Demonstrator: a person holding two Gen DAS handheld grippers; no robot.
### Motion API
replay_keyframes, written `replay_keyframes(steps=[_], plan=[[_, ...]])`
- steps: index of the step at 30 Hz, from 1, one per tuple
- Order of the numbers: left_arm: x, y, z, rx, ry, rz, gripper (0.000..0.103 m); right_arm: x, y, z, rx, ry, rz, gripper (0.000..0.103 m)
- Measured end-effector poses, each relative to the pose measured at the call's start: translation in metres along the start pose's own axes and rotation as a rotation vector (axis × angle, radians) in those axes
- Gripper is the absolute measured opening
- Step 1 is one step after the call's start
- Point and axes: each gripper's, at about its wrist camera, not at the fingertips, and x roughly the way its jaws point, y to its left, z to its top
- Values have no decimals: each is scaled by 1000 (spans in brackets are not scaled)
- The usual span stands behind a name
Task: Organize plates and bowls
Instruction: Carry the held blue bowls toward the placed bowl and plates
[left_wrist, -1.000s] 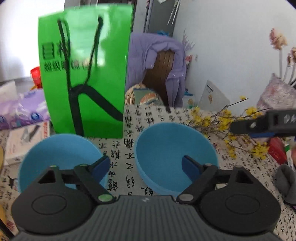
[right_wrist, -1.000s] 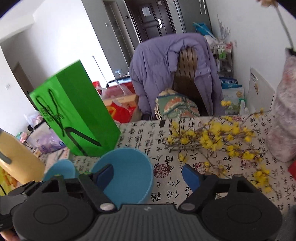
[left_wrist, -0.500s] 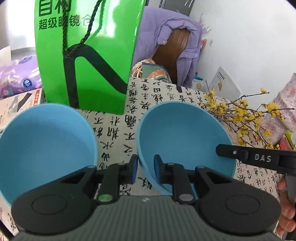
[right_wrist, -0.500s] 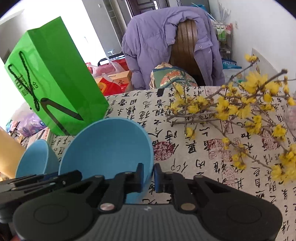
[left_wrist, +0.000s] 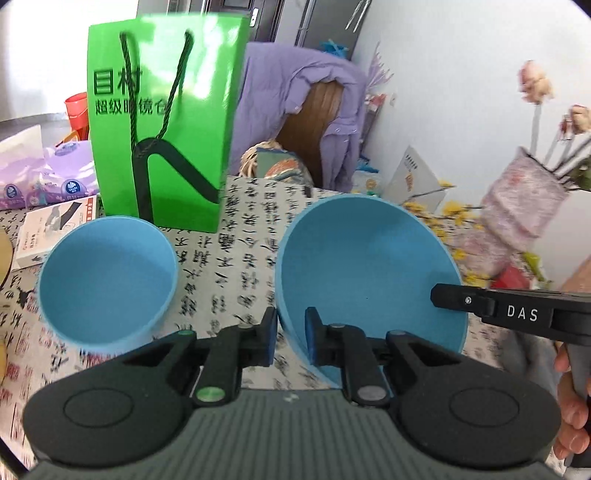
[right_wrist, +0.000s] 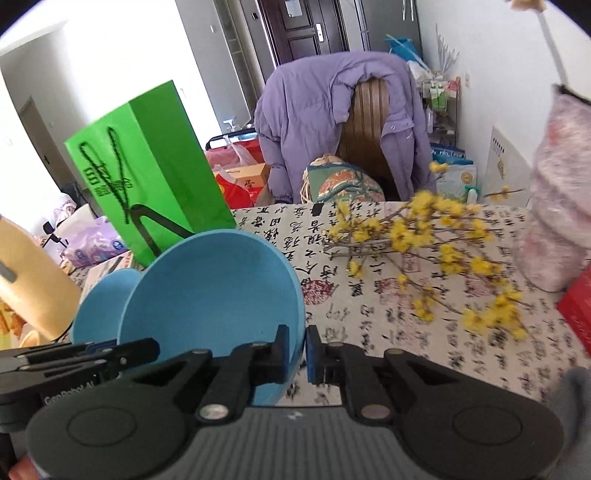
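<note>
A large blue bowl (left_wrist: 369, 266) (right_wrist: 214, 295) is tilted toward me over the calligraphy-print tablecloth (left_wrist: 251, 229). My left gripper (left_wrist: 290, 339) is shut on the bowl's left rim, one pad inside and one outside. My right gripper (right_wrist: 298, 350) is shut on the opposite, right rim; in the left wrist view it reaches in from the right edge (left_wrist: 454, 297). A smaller blue bowl (left_wrist: 107, 277) (right_wrist: 99, 302) sits upright on the cloth just left of the large one. The large bowl's underside is hidden behind the grippers.
A tall green paper bag (left_wrist: 162, 122) stands behind the bowls. Yellow flowering branches (right_wrist: 424, 251) lie across the cloth to the right, beside a pink wrapped vase (right_wrist: 557, 221) and a red box (right_wrist: 576, 310). A white box (left_wrist: 55, 229) lies at far left. A chair with a purple jacket (right_wrist: 332, 122) stands beyond the table.
Both grippers were open a second ago, then closed on opposite rims of the large bowl. Since then they have drawn back and up, and the bowl has tilted with them.
</note>
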Motion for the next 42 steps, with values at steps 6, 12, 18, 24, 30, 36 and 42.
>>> replay_keyframes(steps=[6,12,18,24,30,36,42], plan=[[-53,-31,-30,20,-23,-20,16,-67,-5,-33,-8,-32,-9,9],[-99,-56,-75,32,-28,-31,16,-121,-13,-80,-3,-28,-4,9],[-141,-71,-128,49,-26,-26,16,-167,-14,-133,-29,-18,2,10],[-172,-78,-189,23,19,-21,16,-211,-16,-194,-20,-26,41,11],[-201,-83,-242,25,33,-13,16,-243,-10,-244,-48,-15,51,12],[-228,-81,-280,-9,23,-19,16,-271,-6,-288,-73,-12,82,13],[-242,-75,-308,-53,38,-17,16,-285,0,-319,-90,4,102,14]])
